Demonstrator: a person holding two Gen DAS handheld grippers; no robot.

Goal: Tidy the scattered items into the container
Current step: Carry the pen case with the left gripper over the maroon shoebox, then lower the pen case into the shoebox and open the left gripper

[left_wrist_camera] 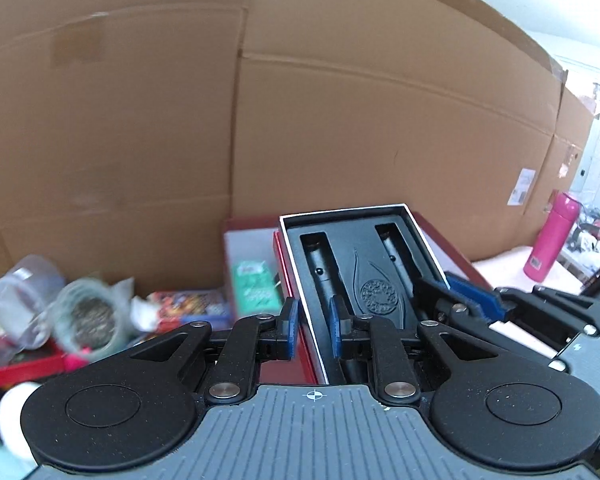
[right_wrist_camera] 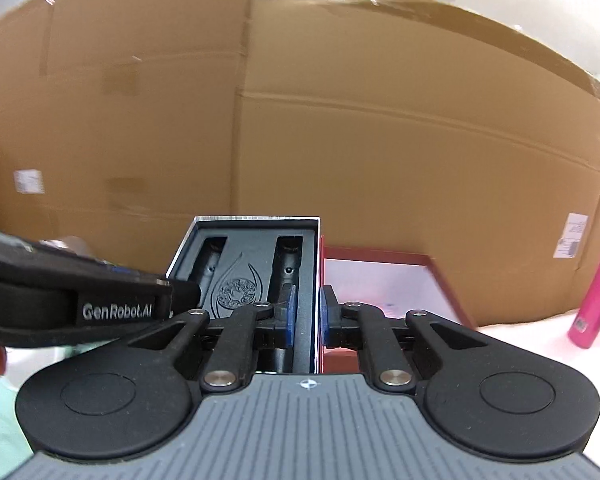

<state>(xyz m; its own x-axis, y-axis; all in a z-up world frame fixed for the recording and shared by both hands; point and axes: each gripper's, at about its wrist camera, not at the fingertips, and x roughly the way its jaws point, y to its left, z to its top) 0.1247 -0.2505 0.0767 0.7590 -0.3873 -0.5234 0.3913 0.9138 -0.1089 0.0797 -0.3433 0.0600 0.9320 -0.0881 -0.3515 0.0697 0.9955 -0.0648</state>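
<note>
In front of the tall brown cardboard wall (left_wrist_camera: pixel 340 120), the black rectangular gift box with two slotted pens (left_wrist_camera: pixel 364 276) hangs over the open red cardboard container (right_wrist_camera: pixel 384 280); the left hand-held gripper (left_wrist_camera: pixel 314 330) pinches its left rim; the right hand-held gripper (right_wrist_camera: pixel 307 316) pinches its right rim.

**Reds, Blacks and One Hot Pink**

Black foam tray (left_wrist_camera: pixel 364 264) edged in white, embossed with a round floral medallion and curling leaf lines. Deep red box (right_wrist_camera: pixel 380 258) lined in pale white. Plain brown cardboard wall (left_wrist_camera: pixel 340 120). Bright pink bottle (left_wrist_camera: pixel 550 236). Green-and-white packet (left_wrist_camera: pixel 256 288). Blue pads on the black left gripper (left_wrist_camera: pixel 314 330) and black right gripper (right_wrist_camera: pixel 307 318).
</note>
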